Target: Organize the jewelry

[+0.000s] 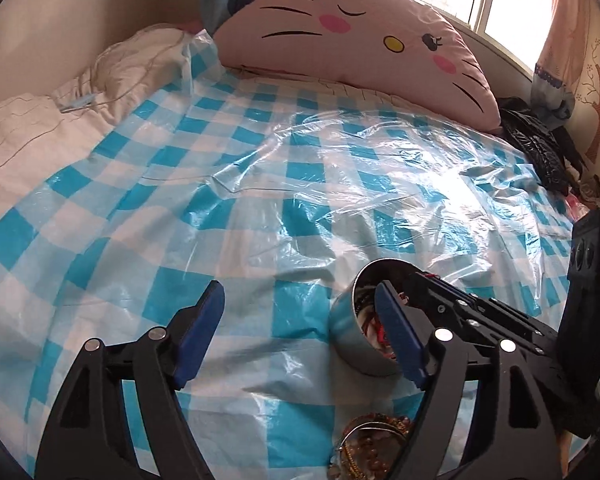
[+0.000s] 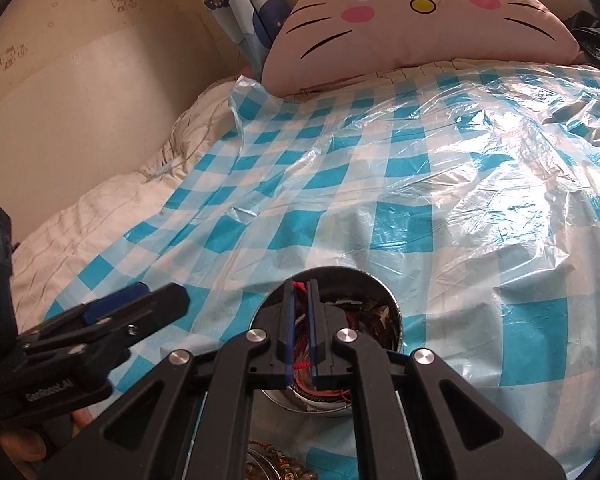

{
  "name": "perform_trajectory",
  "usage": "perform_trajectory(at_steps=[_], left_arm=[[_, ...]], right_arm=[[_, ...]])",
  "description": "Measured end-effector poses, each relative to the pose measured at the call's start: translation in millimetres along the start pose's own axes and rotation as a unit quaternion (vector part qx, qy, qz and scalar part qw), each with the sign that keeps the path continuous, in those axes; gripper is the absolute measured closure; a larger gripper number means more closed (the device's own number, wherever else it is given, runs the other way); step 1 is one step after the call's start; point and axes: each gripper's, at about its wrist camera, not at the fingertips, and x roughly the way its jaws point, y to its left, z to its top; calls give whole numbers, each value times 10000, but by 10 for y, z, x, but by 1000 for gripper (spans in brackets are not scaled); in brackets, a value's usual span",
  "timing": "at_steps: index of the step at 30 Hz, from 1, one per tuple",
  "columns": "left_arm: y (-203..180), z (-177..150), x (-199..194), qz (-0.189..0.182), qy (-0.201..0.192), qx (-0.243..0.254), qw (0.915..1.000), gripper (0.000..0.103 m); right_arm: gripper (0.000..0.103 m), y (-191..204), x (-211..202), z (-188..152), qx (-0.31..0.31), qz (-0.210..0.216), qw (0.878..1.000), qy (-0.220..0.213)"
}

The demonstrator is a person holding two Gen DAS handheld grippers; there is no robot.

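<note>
A round metal tin (image 1: pixel 350 330) (image 2: pixel 392 312) stands on the blue-checked plastic sheet and holds tangled jewelry. My right gripper (image 2: pixel 300 292) is over the tin, its jaws nearly closed on a red-threaded piece (image 2: pixel 300 354) between the blue pads. In the left wrist view the right gripper (image 1: pixel 416 280) reaches into the tin from the right. My left gripper (image 1: pixel 296 304) is open and empty, its right finger (image 1: pixel 396 332) in front of the tin. A pile of beaded bracelets (image 1: pixel 374 450) (image 2: pixel 278 466) lies near the bottom edge.
The bed carries a crinkled checked plastic sheet (image 1: pixel 260 200). A pink cat-face cushion (image 1: pixel 360 36) leans at the head. A white quilt (image 1: pixel 28 128) lies bunched at the left by the wall. Black items (image 1: pixel 540 148) lie at the right edge.
</note>
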Motion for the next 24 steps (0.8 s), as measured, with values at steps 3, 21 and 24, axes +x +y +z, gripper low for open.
perform_trajectory(at_steps=[3,21,24], left_arm=[[87,-105,-66,56,6,-131,9999,26],[-88,-697,-355,310,249,489,9980,23],[-78,-765,-481,338,165,464,9982,21]], right_arm=[[50,104,0,-93,-374,-440,9983,-32],[37,37,-1015,-649,61,-1011,9924,-701],[35,74,-1155,-769,-3,-1205,9897,-778]])
